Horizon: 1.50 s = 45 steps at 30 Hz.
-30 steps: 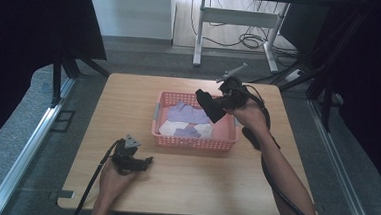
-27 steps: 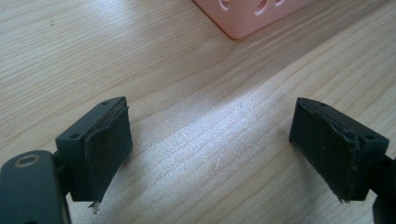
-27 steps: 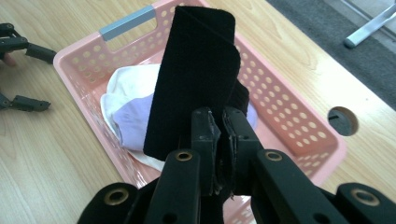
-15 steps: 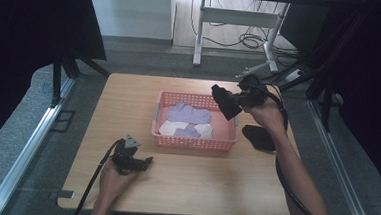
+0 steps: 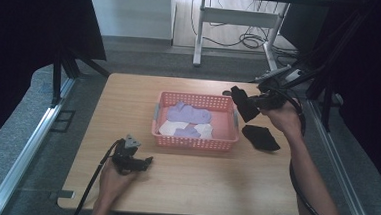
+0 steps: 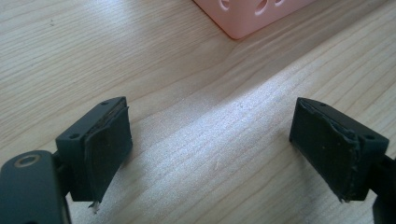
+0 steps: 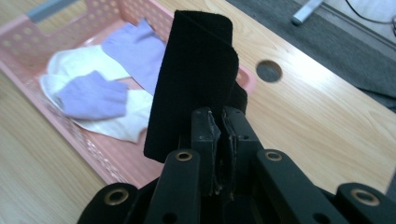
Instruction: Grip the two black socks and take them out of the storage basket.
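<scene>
My right gripper (image 5: 257, 102) is shut on a black sock (image 5: 244, 104) and holds it in the air just past the right end of the pink basket (image 5: 194, 142). In the right gripper view the black sock (image 7: 194, 79) stands up from the closed right gripper (image 7: 219, 126), with the basket (image 7: 70, 123) behind it. The basket holds purple socks (image 5: 188, 112) and white socks (image 5: 169, 128). A second black sock (image 5: 261, 138) lies on the table right of the basket. My left gripper (image 5: 145, 162) rests open near the table's front left; the left gripper (image 6: 210, 144) has bare wood between its jaws.
The wooden table (image 5: 199, 183) has free room in front of the basket. A round cable hole (image 7: 269, 71) sits in the tabletop past the basket. A desk frame (image 5: 234, 17) and cables lie on the floor beyond the far edge.
My right hand has carried the black sock rightward, from above the basket's right part to just beyond its right end. The left hand has stayed in place.
</scene>
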Each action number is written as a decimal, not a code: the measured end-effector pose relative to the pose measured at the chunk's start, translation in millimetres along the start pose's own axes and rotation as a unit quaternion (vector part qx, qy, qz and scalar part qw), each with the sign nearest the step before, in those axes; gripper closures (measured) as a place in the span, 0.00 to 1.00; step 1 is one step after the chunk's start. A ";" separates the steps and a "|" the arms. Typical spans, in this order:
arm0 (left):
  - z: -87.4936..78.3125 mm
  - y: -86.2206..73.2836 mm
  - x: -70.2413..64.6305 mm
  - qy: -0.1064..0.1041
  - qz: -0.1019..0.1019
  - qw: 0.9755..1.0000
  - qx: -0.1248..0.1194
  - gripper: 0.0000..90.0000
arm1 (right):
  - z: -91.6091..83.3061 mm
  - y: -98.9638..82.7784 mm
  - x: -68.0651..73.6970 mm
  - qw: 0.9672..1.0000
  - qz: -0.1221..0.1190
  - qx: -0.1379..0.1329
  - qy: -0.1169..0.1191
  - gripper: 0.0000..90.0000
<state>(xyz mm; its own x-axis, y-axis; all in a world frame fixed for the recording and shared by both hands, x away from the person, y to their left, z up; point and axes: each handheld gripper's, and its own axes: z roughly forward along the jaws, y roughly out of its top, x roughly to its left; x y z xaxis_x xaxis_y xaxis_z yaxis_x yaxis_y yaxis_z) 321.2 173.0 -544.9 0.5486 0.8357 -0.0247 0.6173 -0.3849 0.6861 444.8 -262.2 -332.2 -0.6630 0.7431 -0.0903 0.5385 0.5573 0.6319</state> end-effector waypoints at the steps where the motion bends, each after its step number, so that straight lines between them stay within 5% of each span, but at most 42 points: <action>1: 0.1 0.0 -0.1 0.000 -0.001 1.000 -0.001 0.14 | -0.4 -3.5 -3.3 1.000 0.005 0.003 -0.005 0.94; 12: -0.1 -0.1 -0.1 -0.001 -0.001 1.000 0.000 0.14 | 9.8 -39.8 -34.6 0.998 0.048 0.030 -0.033 0.94; 22: -0.5 -0.1 0.1 -0.001 0.001 1.000 0.003 0.14 | 34.8 -67.9 -45.9 0.994 0.069 0.063 -0.051 0.93; 39: -0.1 -0.1 -0.4 -0.001 -0.002 1.000 0.000 0.14 | 98.5 -114.1 -47.8 0.987 0.102 0.125 -0.019 0.89; 45: -0.1 -0.1 -0.4 -0.001 -0.003 1.000 0.000 0.14 | 101.7 -115.4 -45.5 0.986 0.103 0.128 -0.015 0.84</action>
<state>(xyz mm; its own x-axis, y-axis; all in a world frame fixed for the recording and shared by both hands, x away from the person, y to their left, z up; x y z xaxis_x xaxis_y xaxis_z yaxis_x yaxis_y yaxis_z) 320.9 172.7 -544.9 0.5465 0.8369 -0.0298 0.6207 -0.3809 0.6853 465.7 -322.6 -479.3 -0.5124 0.8587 -0.0051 0.7767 0.4660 0.4237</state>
